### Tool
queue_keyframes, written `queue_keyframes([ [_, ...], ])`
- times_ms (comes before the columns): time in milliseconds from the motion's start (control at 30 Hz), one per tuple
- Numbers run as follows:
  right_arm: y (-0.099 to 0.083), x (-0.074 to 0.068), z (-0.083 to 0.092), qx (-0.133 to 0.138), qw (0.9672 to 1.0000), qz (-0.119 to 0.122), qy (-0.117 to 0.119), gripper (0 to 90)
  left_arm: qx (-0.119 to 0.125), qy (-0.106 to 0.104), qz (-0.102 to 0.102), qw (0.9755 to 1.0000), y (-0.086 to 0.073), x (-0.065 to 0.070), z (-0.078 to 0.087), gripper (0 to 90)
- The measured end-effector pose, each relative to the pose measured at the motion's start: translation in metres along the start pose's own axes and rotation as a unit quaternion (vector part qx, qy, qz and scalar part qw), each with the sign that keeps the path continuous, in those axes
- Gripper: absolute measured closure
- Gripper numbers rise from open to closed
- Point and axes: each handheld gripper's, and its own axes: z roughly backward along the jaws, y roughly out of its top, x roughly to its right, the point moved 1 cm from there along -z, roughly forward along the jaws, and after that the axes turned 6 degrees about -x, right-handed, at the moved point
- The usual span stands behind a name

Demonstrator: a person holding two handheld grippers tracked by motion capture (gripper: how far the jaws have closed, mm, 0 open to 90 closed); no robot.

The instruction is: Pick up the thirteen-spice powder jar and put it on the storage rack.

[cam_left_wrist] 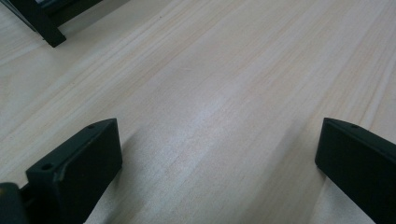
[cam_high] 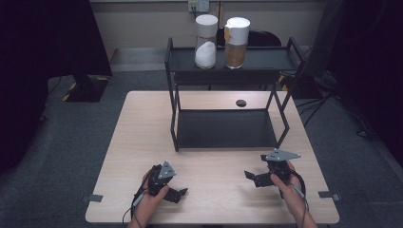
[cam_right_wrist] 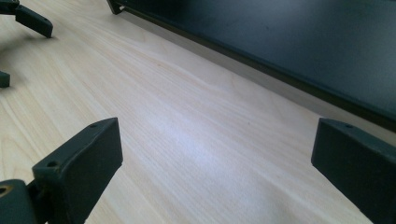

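Both grippers, left gripper [cam_high: 177,183] and right gripper [cam_high: 253,175], spread wide over bare table [cam_high: 142,142], well short of two tall jars [cam_high: 206,42] up on the rack [cam_high: 228,71]; probably glassy, slippery, top-heavy, best pinched mid-body.

Light wooden desk [cam_high: 142,142] bearing a black two-tier metal shelf rack [cam_high: 228,128]. On its upper tier stand two white-capped clear jars, one of white powder [cam_high: 206,42], one of brown powder [cam_high: 236,42], just beside each other. Left tool [cam_high: 177,194] and right tool [cam_high: 252,176], jaws spread, sit over the near edge, well apart.
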Motion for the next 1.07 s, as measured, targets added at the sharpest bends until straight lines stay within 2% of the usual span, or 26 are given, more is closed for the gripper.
queue_keyframes([
  [333, -0.015, 0.004, 0.011, -0.006, 0.9999, -0.007, -0.013, 0.9, 0.000, 0.000, 0.000, 1.0000, 0.000, 0.000, 0.000, 0.0],
  [567, -0.022, 0.007, 0.016, -0.027, 0.9994, 0.002, -0.022, 1.1, 0.000, 0.000, 0.000, 1.0000, 0.000, 0.000, 0.000, 0.0],
  [667, -0.025, 0.008, 0.017, -0.038, 0.9988, 0.016, -0.024, 1.1, 0.000, 0.000, 0.000, 1.0000, 0.000, 0.000, 0.000, 0.0],
  [800, -0.028, 0.008, 0.018, -0.054, 0.9978, 0.023, -0.031, 1.1, 0.000, 0.000, 0.000, 1.0000, 0.000, 0.000, 0.000, 0.0],
  [933, -0.024, 0.005, 0.015, -0.084, 0.9947, 0.045, -0.040, 0.9, 0.000, 0.000, 0.000, 1.0000, 0.000, 0.000, 0.000, 0.0],
  [1067, -0.023, 0.003, 0.014, -0.084, 0.9944, 0.053, -0.036, 0.2, -0.001, 0.000, 0.000, 1.0000, 0.000, 0.000, 0.000, 0.0],
])
